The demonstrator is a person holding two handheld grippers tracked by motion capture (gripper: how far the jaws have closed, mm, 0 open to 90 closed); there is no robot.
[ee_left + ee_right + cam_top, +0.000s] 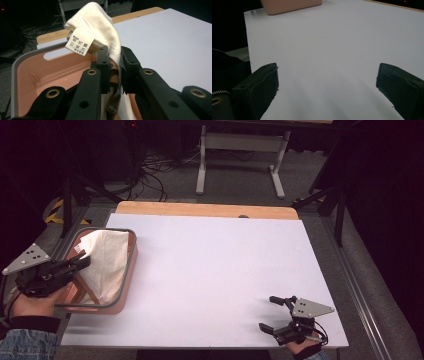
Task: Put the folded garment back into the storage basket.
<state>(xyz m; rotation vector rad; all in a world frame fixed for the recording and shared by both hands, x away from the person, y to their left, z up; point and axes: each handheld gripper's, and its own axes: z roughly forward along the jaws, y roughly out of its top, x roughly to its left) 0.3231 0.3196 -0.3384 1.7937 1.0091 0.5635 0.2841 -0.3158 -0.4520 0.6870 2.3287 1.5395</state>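
Note:
A cream cloth (107, 260) with a white care label (80, 41) hangs over a pink basket (131, 270) with a grey rim at the table's left side. My left gripper (82, 261) is shut on the cloth (100, 27) above the basket's inside (50, 75), its jaws pinching the fabric together with a brown fold (113, 82). My right gripper (270, 314) rests near the table's front right corner. It stands open over the bare white surface, with nothing between its fingers (262, 82).
The white table top (215, 265) has a wooden strip (200, 210) along its far edge. Beyond it stand a table frame (240, 155) and cables (155, 170) on the floor. A metal rail (355, 285) runs along the right side.

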